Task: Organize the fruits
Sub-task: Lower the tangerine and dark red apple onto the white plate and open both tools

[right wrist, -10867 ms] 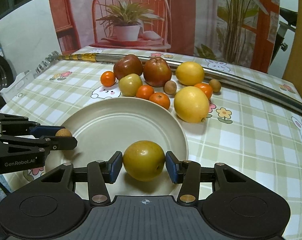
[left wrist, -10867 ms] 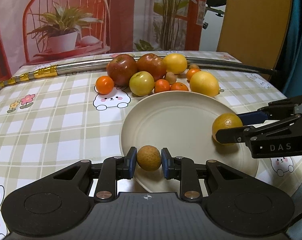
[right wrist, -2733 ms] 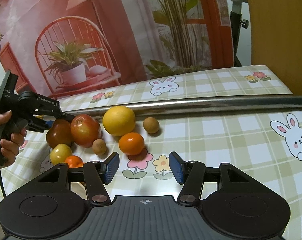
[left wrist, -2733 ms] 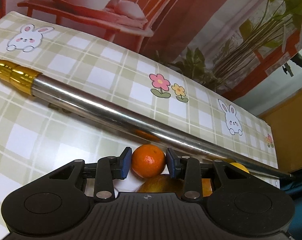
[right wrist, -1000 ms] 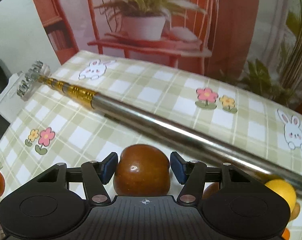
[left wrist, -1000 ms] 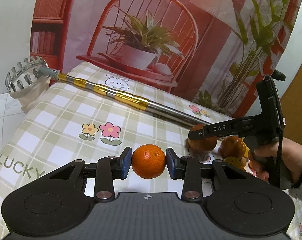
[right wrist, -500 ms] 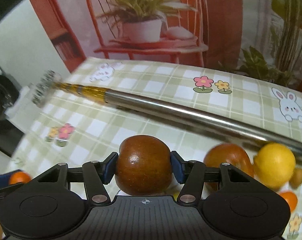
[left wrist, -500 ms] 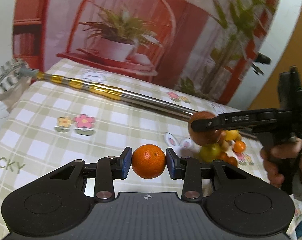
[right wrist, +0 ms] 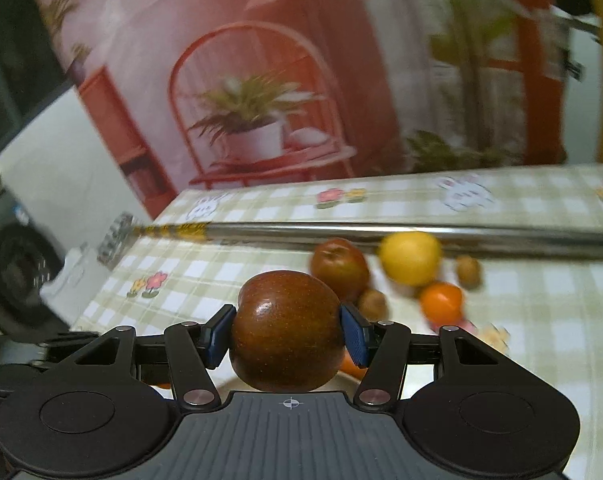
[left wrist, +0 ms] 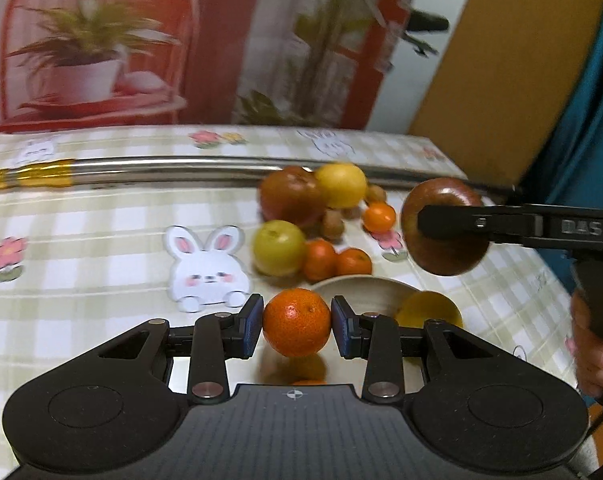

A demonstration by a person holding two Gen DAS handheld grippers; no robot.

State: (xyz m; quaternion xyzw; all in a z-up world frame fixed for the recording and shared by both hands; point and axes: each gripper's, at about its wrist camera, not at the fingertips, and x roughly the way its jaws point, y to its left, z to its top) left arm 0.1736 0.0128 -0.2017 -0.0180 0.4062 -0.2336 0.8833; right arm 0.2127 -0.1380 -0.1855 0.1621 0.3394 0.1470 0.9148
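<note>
Between left tool [left wrist: 297, 327] pads: dimpled round mandarin [left wrist: 296, 322].

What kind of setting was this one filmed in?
Probably a home-style table dressed for recording: a checked bunny tablecloth, loose fruit beside a plate, and a printed backdrop of a chair and potted plant behind, not a real room.
</note>
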